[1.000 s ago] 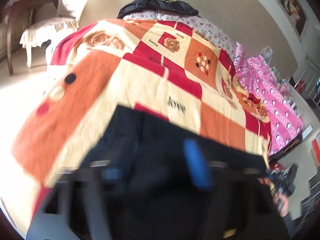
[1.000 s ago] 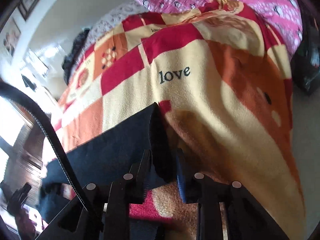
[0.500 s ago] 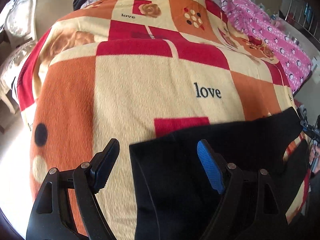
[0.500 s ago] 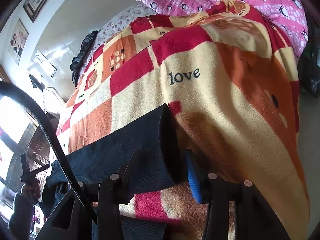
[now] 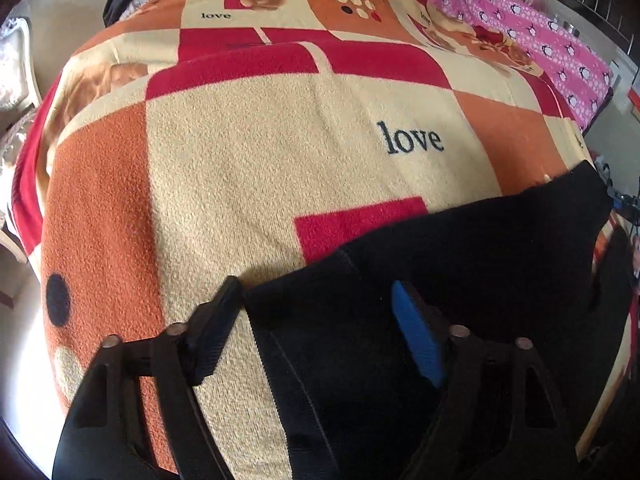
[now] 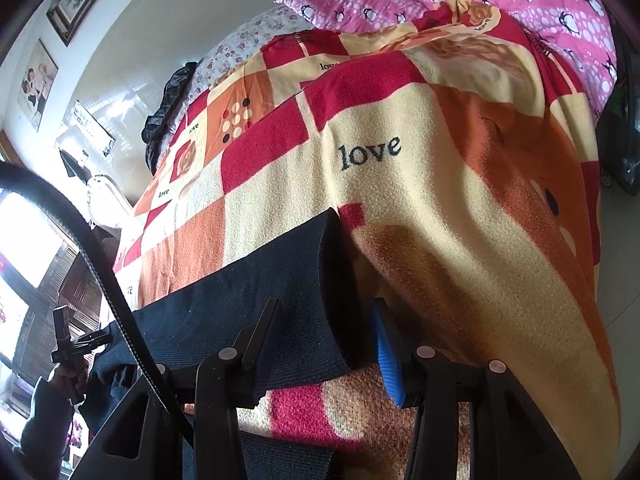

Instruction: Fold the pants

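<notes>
The fingers (image 5: pixel 218 332) of the left gripper (image 5: pixel 320 320) are spread but have just been closing. A corner of the dark pants (image 5: pixel 480 260) lies between them, and no squeeze on the cloth is seen yet. The black finger is set at the cloth's outer edge and the blue pad is laid over the fabric, presumably so that the corner can be pinched for the next fold. The fingers (image 6: pixel 260 344) of the right gripper (image 6: pixel 324 344) have just been opening and are likewise held apart. The rolled, doubled edge of the pants (image 6: pixel 240 300) is straddled, with a gap visible at the blue pad. The edge is judged to have been let go so that it settles flat. The pants are spread along the near edge of the bed, below the "love" lettering (image 5: pixel 414 142) printed on the checked blanket (image 5: pixel 240 180). Seen from the right wrist, they run from below that lettering (image 6: pixel 370 152) toward the lower left. One end is flanked by each gripper, so the garment can be kept straight and tension shared while it is folded. Above and to the right of the lettering, a pink penguin quilt (image 5: pixel 560 52) is bunched clear of the working area.
</notes>
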`<state>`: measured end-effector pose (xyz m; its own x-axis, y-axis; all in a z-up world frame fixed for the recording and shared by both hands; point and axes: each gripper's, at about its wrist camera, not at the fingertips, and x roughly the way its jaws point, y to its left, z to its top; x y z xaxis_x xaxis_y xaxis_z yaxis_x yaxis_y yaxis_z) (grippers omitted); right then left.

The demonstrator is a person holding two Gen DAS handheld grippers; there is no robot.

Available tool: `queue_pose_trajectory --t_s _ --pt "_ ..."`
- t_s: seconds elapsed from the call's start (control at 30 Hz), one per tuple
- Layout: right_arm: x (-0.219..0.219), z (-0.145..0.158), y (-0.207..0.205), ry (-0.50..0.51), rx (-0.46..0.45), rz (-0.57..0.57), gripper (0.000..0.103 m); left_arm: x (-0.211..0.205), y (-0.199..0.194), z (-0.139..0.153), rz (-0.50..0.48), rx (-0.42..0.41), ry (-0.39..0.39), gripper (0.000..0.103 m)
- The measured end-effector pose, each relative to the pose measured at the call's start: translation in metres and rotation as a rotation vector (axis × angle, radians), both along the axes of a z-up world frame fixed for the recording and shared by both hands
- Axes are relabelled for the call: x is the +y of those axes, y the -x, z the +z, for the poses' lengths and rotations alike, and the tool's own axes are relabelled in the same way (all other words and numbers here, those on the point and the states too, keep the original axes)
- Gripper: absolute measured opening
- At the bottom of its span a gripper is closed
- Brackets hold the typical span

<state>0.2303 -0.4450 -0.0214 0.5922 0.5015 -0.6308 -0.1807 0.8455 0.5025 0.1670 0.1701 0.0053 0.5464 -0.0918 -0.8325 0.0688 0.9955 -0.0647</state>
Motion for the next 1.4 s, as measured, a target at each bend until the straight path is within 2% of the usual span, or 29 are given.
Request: queue_pose_trajectory --t_s 0.07,0.13,0.2,0.33,0.43,0.5,0.53,0.6,0.67,0.73,0.83,0.93,0.97,1.07,1.23,1.3,1.37,1.4 --pt "0.000 0.000 0.000 -0.001 0.000 0.001 0.043 -0.003 0.002 0.005 0.000 -0.023 0.004 0.028" --pt "-0.001 0.000 0.000 -0.008 0.000 0.001 0.043 -0.014 0.008 0.008 -0.023 -0.042 -0.030 0.014" --pt "-0.001 0.000 0.000 -0.014 0.000 0.001 0.043 -0.023 0.013 0.012 -0.025 -0.059 -0.102 0.013" --pt "-0.003 0.001 -0.001 -0.034 0.003 0.000 0.044 -0.021 0.027 0.035 0.026 -0.139 -0.099 0.012" --pt "-0.015 0.014 -0.006 -0.090 0.030 -0.033 0.044 -0.029 0.043 0.055 0.038 -0.202 -0.110 0.012" --pt "-0.024 0.032 -0.017 -0.088 0.041 -0.080 0.046 -0.038 0.051 0.061 0.033 -0.228 -0.134 0.012" --pt "-0.025 0.038 -0.024 -0.076 0.059 -0.092 0.048 -0.043 0.055 0.064 0.029 -0.237 -0.141 0.012" --pt "-0.014 0.044 -0.047 -0.034 0.133 -0.040 0.049 -0.048 0.062 0.067 0.035 -0.250 -0.148 0.012" --pt "0.011 0.044 -0.073 0.079 0.209 0.051 0.049 -0.052 0.065 0.070 0.047 -0.262 -0.149 0.012" --pt "0.025 0.042 -0.087 0.158 0.246 0.065 0.049 -0.054 0.068 0.073 0.056 -0.277 -0.140 0.012" --pt "0.036 0.036 -0.102 0.163 0.277 0.100 0.049 -0.057 0.068 0.073 0.052 -0.274 -0.145 0.012" --pt "0.043 0.033 -0.104 0.158 0.278 0.126 0.043 -0.058 0.065 0.070 0.055 -0.259 -0.148 0.012" --pt "0.048 0.034 -0.101 0.166 0.267 0.150 0.038 -0.058 0.064 0.070 0.053 -0.259 -0.144 0.012" --pt "0.055 0.029 -0.098 0.258 0.269 0.159 0.038 -0.057 0.058 0.066 0.066 -0.244 -0.143 0.012" --pt "0.053 0.022 -0.105 0.245 0.268 0.174 0.036 -0.052 0.051 0.063 0.092 -0.221 -0.121 0.012" --pt "0.054 0.020 -0.106 0.256 0.261 0.185 0.027 -0.051 0.050 0.062 0.102 -0.212 -0.119 0.012" --pt "0.055 0.019 -0.107 0.283 0.243 0.186 0.007 -0.051 0.049 0.063 0.106 -0.207 -0.114 0.012" --pt "0.056 0.020 -0.106 0.298 0.229 0.186 0.007 -0.051 0.048 0.063 0.106 -0.205 -0.108 0.012"
